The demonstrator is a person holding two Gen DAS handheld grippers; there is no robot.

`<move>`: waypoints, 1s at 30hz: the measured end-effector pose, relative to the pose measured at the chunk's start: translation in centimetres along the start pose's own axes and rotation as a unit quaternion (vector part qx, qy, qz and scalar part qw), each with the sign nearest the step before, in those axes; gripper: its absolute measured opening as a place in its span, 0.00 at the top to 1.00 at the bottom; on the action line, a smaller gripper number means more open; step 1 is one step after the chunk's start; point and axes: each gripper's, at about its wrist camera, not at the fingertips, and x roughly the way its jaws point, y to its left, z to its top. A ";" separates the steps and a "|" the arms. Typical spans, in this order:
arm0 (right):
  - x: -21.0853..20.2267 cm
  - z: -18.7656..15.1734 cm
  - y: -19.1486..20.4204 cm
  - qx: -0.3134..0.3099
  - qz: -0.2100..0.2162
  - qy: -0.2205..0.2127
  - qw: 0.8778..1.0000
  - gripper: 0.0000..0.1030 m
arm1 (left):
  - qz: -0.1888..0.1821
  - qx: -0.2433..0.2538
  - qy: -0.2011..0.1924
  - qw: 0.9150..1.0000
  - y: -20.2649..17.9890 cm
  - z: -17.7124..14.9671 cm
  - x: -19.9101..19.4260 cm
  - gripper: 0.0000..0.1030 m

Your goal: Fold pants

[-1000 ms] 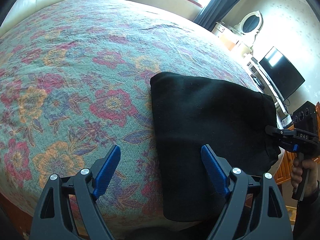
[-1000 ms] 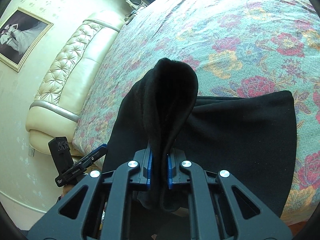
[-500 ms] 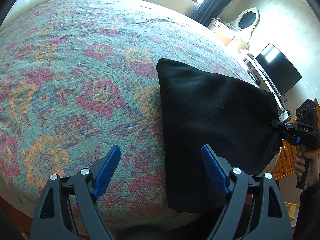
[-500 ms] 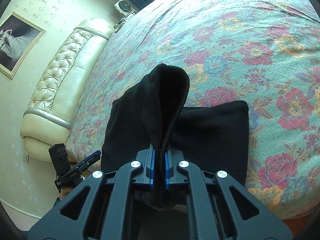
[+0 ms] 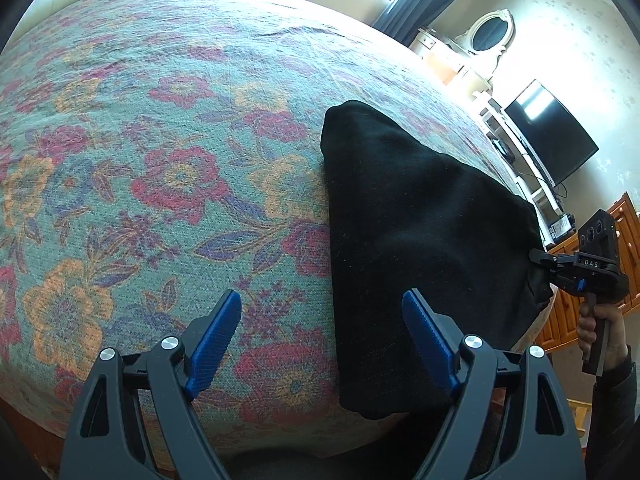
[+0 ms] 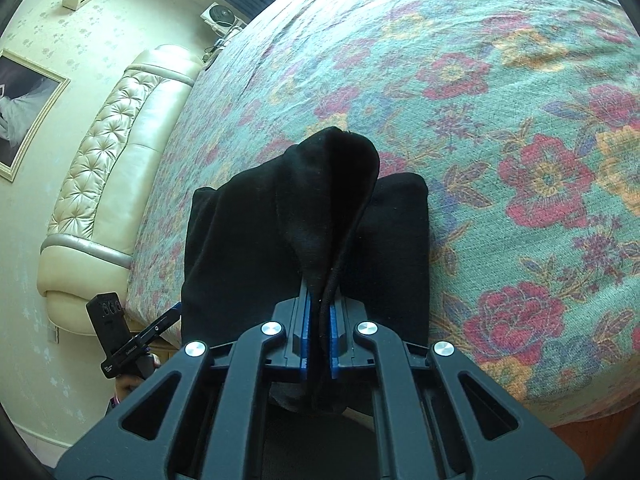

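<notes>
The black pants lie folded on the floral bedspread near the bed's front edge. My left gripper is open and empty, its right finger over the pants' near left edge. My right gripper is shut on a bunched fold of the pants and lifts that corner up off the bed. In the left wrist view the right gripper pinches the pants' right corner at the bed's edge. The left gripper shows at the lower left of the right wrist view.
A cream tufted headboard stands at one end of the bed. A television, a white dresser with an oval mirror and a wooden cabinet stand beyond the bed's right side. The bedspread stretches far to the left.
The right gripper has pulled its pinched corner across, so the pants look narrower and more bunched. The left gripper stays open and has shifted slightly over the bed.
</notes>
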 end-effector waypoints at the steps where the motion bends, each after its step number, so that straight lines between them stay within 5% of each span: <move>1: 0.0 0.0 -0.4 0.004 0.004 0.001 1.000 0.94 | -0.001 0.001 0.001 1.000 -0.1 0.0 0.1 0.21; 12: 0.2 -0.1 -2.7 0.018 0.014 0.006 1.000 0.94 | -0.032 -0.025 0.003 0.999 0.1 0.4 0.5 0.21; 30: 0.5 -0.6 -5.8 0.050 0.048 0.008 0.998 0.93 | -0.035 -0.023 0.013 0.999 -0.1 0.2 0.7 0.21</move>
